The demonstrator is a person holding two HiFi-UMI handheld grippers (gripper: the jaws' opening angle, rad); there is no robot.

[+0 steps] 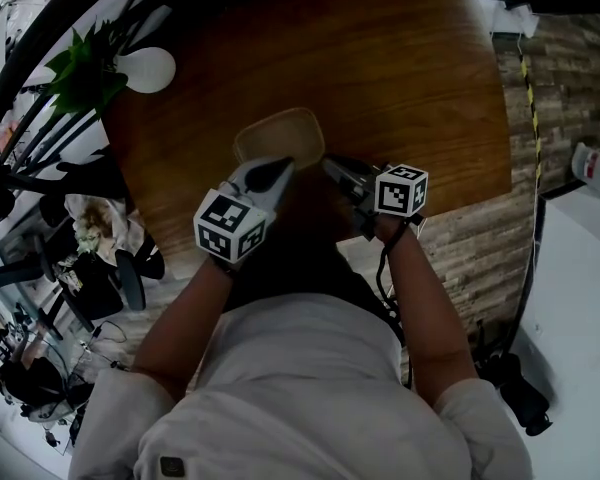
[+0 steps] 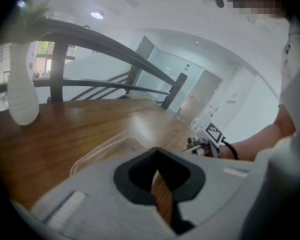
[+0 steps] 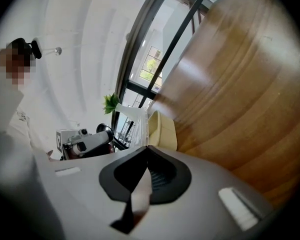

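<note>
While both grippers hang at the middle of the head view, we see the left gripper (image 1: 278, 168) and right gripper (image 1: 335, 168) each with jaws pressed together on nothing. The clear container (image 1: 280, 128) lies just above them on the wooden table (image 1: 410, 68), with the left tip at its near rim. A white vase (image 1: 148, 69) stands well apart at upper left, beside the dark railing (image 1: 40, 28).

The container (image 1: 280, 133) is set on the table (image 1: 410, 68), toward its near edge. The vase (image 1: 148, 68) is parked well off to the container's left and a bit further back. The left gripper (image 1: 278, 168) is held at the container's near rim, and the right gripper (image 1: 332, 165) just off its near right corner.
</note>
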